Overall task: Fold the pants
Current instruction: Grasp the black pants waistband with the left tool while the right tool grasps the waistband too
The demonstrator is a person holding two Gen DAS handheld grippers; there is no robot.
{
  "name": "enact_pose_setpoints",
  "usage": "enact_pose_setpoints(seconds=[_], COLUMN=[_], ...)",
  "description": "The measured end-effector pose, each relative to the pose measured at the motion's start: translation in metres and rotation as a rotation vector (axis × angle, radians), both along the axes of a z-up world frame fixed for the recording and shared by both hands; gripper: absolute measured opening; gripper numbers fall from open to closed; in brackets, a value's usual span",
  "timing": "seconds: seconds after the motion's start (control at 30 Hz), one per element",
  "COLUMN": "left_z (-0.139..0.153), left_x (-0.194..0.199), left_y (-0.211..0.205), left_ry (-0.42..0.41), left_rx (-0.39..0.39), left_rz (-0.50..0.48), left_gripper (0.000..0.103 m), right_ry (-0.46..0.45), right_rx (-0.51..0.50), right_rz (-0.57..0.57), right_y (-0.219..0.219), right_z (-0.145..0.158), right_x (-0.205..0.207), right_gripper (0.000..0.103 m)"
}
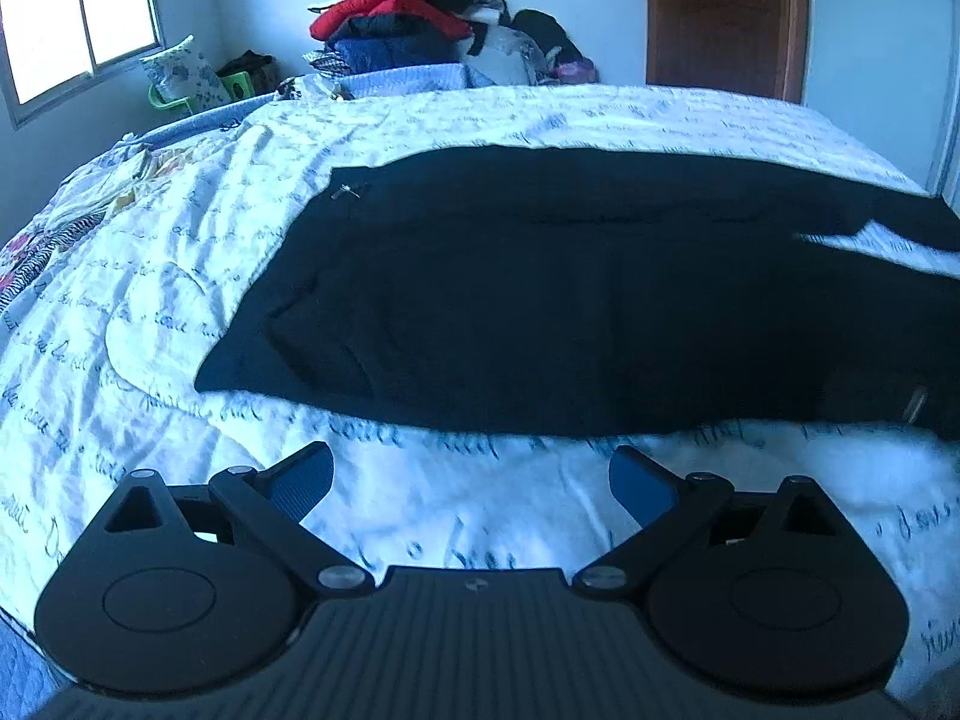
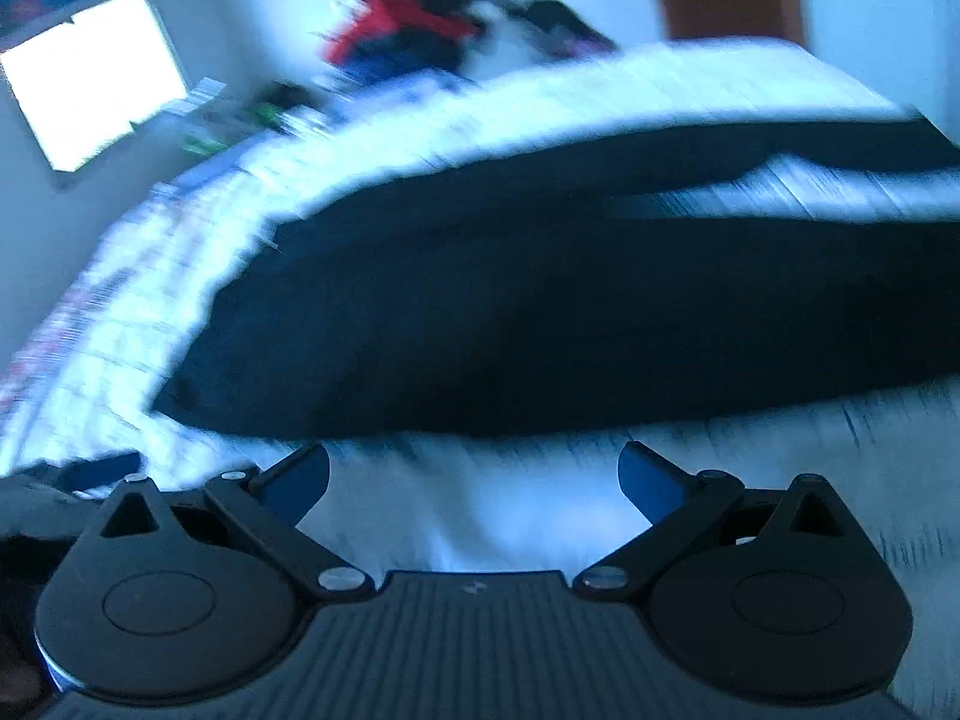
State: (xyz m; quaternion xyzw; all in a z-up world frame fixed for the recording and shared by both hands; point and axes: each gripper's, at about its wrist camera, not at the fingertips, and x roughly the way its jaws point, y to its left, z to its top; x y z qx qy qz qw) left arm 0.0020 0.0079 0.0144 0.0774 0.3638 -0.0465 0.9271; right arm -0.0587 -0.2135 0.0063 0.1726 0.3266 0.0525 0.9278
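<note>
Black pants (image 1: 540,282) lie flat across a white bedspread with script print (image 1: 150,312), waist to the left, legs running off to the right. A small zipper pull (image 1: 346,191) shows near the waist. My left gripper (image 1: 471,480) is open and empty, just short of the pants' near edge. In the blurred right wrist view the same pants (image 2: 540,324) lie ahead, the two legs split at the right. My right gripper (image 2: 474,477) is open and empty, just short of the near edge.
A heap of clothes with a red jacket (image 1: 390,6) sits beyond the far side of the bed. A window (image 1: 72,18) is at the upper left and a brown door (image 1: 726,12) at the upper right. Patterned fabric (image 1: 54,240) lies at the bed's left.
</note>
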Motion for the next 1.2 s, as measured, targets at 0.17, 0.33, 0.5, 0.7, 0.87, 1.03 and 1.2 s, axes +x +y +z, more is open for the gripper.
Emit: enact_pose_setpoints(seconds=[0.17, 0.33, 0.5, 0.7, 0.87, 1.03, 1.2], left_z=[0.017, 0.035, 0.046, 0.045, 0.039, 0.033, 0.030], left_x=[0.030, 0.071, 0.111, 0.156, 0.187, 0.222, 0.269], left_y=[0.024, 0.052, 0.077, 0.091, 0.090, 0.086, 0.086], left_ry=[-0.017, -0.057, -0.041, -0.001, 0.039, 0.065, 0.137], left_rx=[-0.063, -0.077, -0.096, -0.102, -0.066, -0.082, -0.250], left_rz=[0.030, 0.195, 0.281, 0.317, 0.309, 0.315, 0.320], left_gripper=[0.095, 0.099, 0.101, 0.102, 0.102, 0.102, 0.100], right_ry=[-0.234, -0.239, -0.187, -0.124, -0.020, 0.028, -0.091], right_rx=[-0.059, -0.258, -0.354, -0.316, -0.332, -0.272, -0.380], right_rz=[0.221, 0.411, 0.565, 0.659, 0.686, 0.743, 0.780], right_y=[-0.007, 0.009, 0.024, 0.034, 0.043, 0.041, 0.046], right_z=[0.036, 0.050, 0.034, 0.010, -0.017, -0.030, -0.017], right_x=[0.042, 0.143, 0.252, 0.357, 0.424, 0.444, 0.411], right_gripper=[0.103, 0.103, 0.103, 0.103, 0.103, 0.051, 0.007])
